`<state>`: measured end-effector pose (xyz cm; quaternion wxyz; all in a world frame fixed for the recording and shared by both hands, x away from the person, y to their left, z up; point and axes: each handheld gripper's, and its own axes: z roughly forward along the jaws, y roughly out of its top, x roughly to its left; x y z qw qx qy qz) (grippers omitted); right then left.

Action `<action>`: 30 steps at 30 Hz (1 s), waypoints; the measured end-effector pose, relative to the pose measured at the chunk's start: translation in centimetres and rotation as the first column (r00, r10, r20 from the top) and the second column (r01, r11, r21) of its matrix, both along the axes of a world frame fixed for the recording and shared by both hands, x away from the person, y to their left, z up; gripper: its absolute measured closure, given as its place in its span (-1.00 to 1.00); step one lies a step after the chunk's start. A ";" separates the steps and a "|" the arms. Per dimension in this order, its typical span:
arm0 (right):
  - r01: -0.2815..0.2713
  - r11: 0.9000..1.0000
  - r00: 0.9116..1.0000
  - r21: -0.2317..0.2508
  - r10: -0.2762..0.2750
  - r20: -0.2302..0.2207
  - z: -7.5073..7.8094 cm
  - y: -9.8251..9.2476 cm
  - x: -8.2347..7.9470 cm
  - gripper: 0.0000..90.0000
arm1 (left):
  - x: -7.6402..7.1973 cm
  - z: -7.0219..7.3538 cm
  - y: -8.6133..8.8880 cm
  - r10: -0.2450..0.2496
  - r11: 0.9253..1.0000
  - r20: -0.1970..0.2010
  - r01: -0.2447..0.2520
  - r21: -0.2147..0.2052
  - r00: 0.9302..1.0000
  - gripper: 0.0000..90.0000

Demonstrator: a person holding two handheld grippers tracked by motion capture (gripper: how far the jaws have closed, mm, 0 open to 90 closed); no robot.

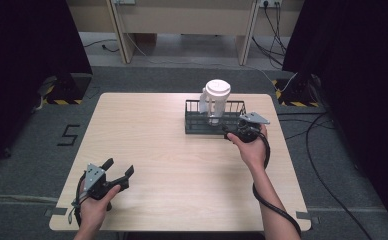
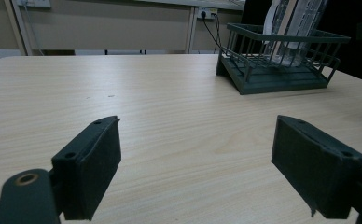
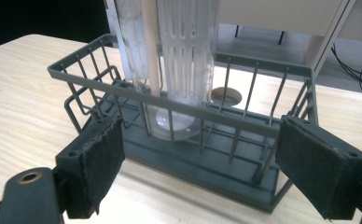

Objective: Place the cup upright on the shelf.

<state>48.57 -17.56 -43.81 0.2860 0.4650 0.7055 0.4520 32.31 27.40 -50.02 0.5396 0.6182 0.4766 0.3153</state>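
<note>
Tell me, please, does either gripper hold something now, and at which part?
Nothing is held. The right gripper stands open before the wire basket; the left gripper is open over bare table.

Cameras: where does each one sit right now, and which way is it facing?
High view: above the person's side, looking forward and down at the table; forearms, left gripper, right gripper.
Left gripper view: low over the tabletop, facing the wire basket; open jaws.
Right gripper view: close at the basket's front, facing the clear pitcher; open jaws.
Shared: all three show basket and pitcher.
</note>
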 end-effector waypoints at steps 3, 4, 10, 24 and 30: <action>0.003 1.000 1.000 0.000 -0.003 -0.007 -0.2 -0.3 -0.4 -0.63 | 0.0 0.0 0.0 0.000 1.000 0.001 0.000 0.000 1.000 -0.66; 0.005 1.000 1.000 -0.001 -0.005 -0.009 -0.3 -0.3 -0.6 -0.63 | 0.0 0.0 0.0 0.000 1.000 0.000 0.000 0.001 1.000 -0.66; 0.011 1.000 1.000 -0.007 -0.011 -0.016 -0.7 -1.0 -1.3 -0.63 | 0.0 0.0 0.0 0.000 1.000 0.000 0.000 0.001 1.000 -0.66; 0.031 0.999 0.999 -0.010 -0.032 -0.030 -1.5 -3.0 -3.4 -0.61 | 0.0 0.0 -0.1 0.000 1.000 0.003 0.000 0.002 1.000 -0.66; 0.040 0.999 0.998 -0.010 -0.041 -0.037 -1.9 -3.9 -4.3 -0.60 | 0.0 0.0 -0.1 -0.001 1.000 0.002 0.001 0.006 1.000 -0.66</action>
